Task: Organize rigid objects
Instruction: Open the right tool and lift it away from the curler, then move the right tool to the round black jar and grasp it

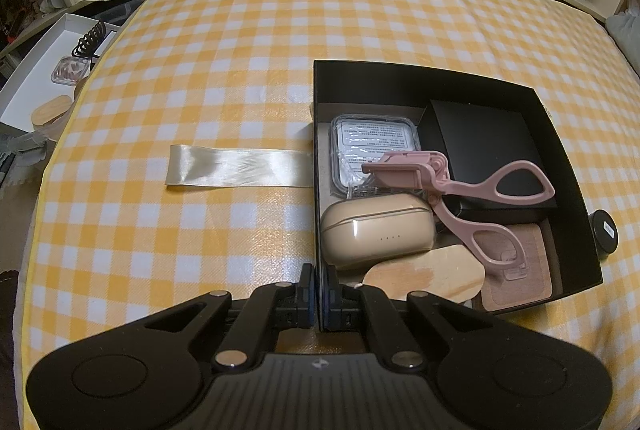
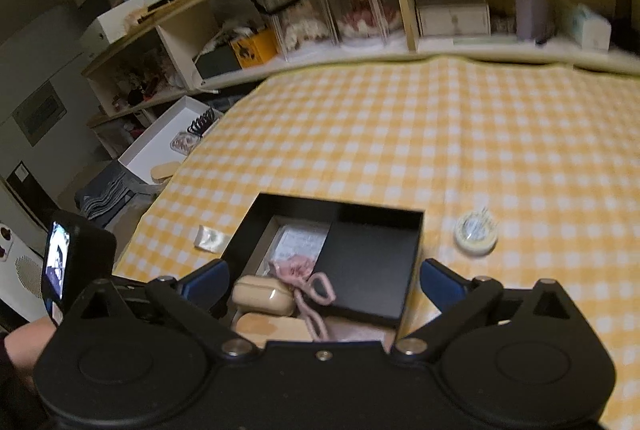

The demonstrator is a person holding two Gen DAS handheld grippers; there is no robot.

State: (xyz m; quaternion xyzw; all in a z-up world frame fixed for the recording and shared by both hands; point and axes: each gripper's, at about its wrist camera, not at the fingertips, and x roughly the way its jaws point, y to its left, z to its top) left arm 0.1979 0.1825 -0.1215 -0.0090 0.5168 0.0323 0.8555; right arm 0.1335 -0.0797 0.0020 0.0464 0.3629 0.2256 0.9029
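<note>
Two hand-held grippers work over a surface (image 1: pixel 200 69) covered in a yellow-and-white checked cloth. The left hand-held gripper (image 1: pixel 319 294) has its fingers pinched narrow on the left wall of an open black box (image 1: pixel 400 81), near the box's closest corner, one finger outside the wall and one inside.

Just ahead of that grip, inside the box, lies a beige earbud case (image 1: pixel 378 230). Beyond it sits a clear plastic case with a printed label (image 1: pixel 372 141), and a pink eyelash curler (image 1: pixel 452 189) lies tilted across the contents, its loops resting over a smaller black box (image 1: pixel 480 145) on the right side. A wooden oval piece (image 1: pixel 424 278) and a pinkish square pad (image 1: pixel 524 270) lie at the near edge.

A cream satin ribbon (image 1: pixel 236 169) lies flat on the cloth to the left, its end touching the box wall. A small round black item (image 1: pixel 606 230) sits just outside the right wall.

The right hand-held gripper (image 2: pixel 320 282) hangs above the box with its blue-padded fingers (image 2: pixel 440 282) spread wide, holding nothing; the box lies directly below and between them. A small round clear container (image 2: pixel 476 232) rests on the cloth to the right of the box.
</note>
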